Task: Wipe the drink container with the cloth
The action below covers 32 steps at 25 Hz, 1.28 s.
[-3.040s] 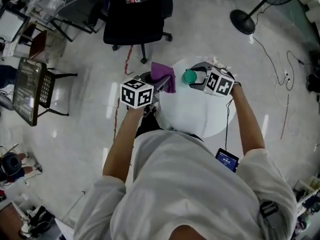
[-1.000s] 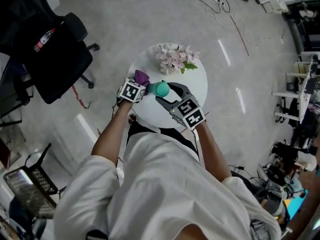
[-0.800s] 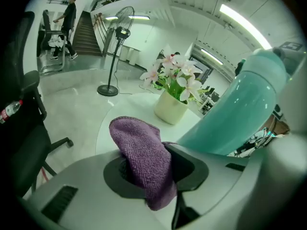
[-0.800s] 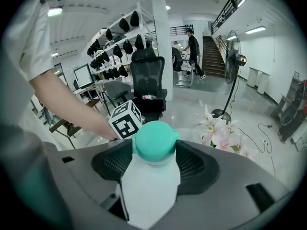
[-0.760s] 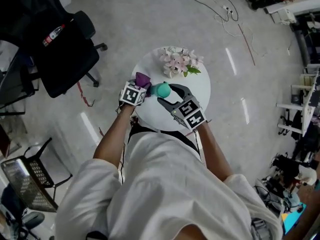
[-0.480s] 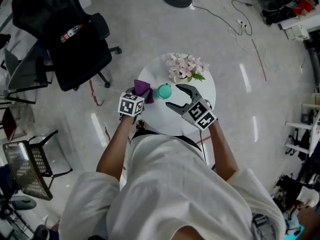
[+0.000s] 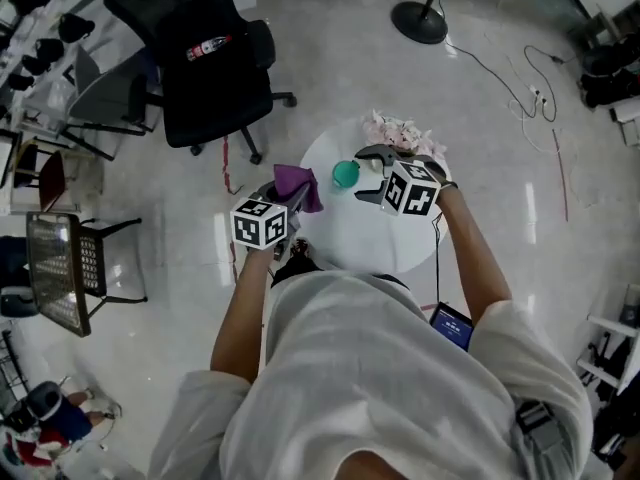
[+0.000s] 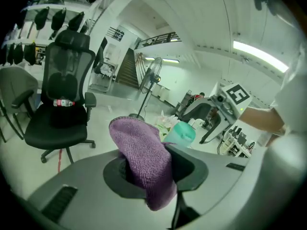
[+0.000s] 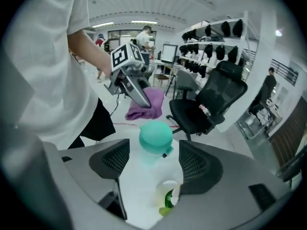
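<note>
A teal drink container [image 7: 346, 174] stands on the round white table [image 7: 375, 233]. In the right gripper view the container [image 9: 156, 137] sits at the mouth of my right gripper [image 9: 153, 151], whose jaws stand wide apart, with a gap on each side. In the head view my right gripper [image 7: 365, 175] is just right of it. My left gripper [image 7: 290, 200] is shut on a purple cloth [image 7: 297, 185], held left of the container and clear of it. The cloth [image 8: 144, 162] droops over the jaws of the left gripper [image 8: 153, 169], and the container [image 8: 180, 132] shows behind it.
Pink flowers [image 7: 400, 133] stand at the table's far edge, their vase [image 9: 168, 198] close under my right jaws. A black office chair [image 7: 215, 53] is beyond the table to the left, a fan stand [image 7: 420, 23] farther back. Cables cross the floor at right.
The head view has swung round. The right gripper's jaws have spread and drawn a little back from the container. The cloth has moved off the container's side to the left.
</note>
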### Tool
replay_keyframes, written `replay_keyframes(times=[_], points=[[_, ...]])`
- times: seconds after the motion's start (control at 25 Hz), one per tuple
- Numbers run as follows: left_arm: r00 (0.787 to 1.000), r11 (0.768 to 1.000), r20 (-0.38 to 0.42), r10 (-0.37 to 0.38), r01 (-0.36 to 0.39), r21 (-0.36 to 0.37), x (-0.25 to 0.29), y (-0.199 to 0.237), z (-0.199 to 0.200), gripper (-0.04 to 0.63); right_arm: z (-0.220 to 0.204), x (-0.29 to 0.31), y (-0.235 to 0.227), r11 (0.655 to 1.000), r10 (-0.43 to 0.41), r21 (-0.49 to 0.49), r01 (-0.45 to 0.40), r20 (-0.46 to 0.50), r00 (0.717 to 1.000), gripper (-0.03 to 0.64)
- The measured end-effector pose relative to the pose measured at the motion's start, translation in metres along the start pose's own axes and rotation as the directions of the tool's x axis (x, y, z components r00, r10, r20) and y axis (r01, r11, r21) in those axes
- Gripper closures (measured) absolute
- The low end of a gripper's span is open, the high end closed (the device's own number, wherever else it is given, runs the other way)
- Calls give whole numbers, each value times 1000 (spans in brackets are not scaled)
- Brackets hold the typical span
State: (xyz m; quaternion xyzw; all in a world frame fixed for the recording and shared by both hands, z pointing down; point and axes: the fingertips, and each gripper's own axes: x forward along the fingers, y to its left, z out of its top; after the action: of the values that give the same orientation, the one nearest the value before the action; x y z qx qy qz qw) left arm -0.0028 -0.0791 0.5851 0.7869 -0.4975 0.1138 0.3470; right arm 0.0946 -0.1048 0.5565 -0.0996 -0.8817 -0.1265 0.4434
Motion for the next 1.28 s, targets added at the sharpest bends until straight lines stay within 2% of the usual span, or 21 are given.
replay_keyframes(times=[0.2,0.32,0.44,0.56,0.68,0.8,0.88,1.0,1.12,1.28], points=[[994,997,76,82,-82,5,-36,-23,10,471,1,15,-8,989,68,-126,-73,-43,997,310],[992,996,87,92,-93,8,-46,-27,8,471,3,24,-6,986,111,-117,-117,-57,992,313],[992,996,84,89,-90,9,-49,-26,9,471,4,27,-3,988,125,-83,-129,-50,991,344],[995,997,70,67,-70,36,-45,-22,17,471,6,29,-7,998,58,0,-58,-25,998,353],[998,997,55,26,-31,77,-35,-23,26,471,3,28,-10,987,-73,145,76,-25,997,354],[999,994,32,-3,-1,113,-19,-21,38,471,0,27,-11,941,-188,282,189,-30,982,354],[1000,990,15,-23,21,141,-7,-19,48,471,-2,25,-14,897,-251,366,249,-43,967,354],[998,983,-4,-69,68,170,12,-20,58,471,-8,22,-18,801,-354,484,351,-89,931,356],[992,978,-13,-122,122,166,30,-22,65,471,-10,21,-19,702,-433,566,431,-141,890,356],[979,961,-74,-192,203,186,59,-19,66,471,-12,22,-23,618,-466,620,484,-207,860,356]])
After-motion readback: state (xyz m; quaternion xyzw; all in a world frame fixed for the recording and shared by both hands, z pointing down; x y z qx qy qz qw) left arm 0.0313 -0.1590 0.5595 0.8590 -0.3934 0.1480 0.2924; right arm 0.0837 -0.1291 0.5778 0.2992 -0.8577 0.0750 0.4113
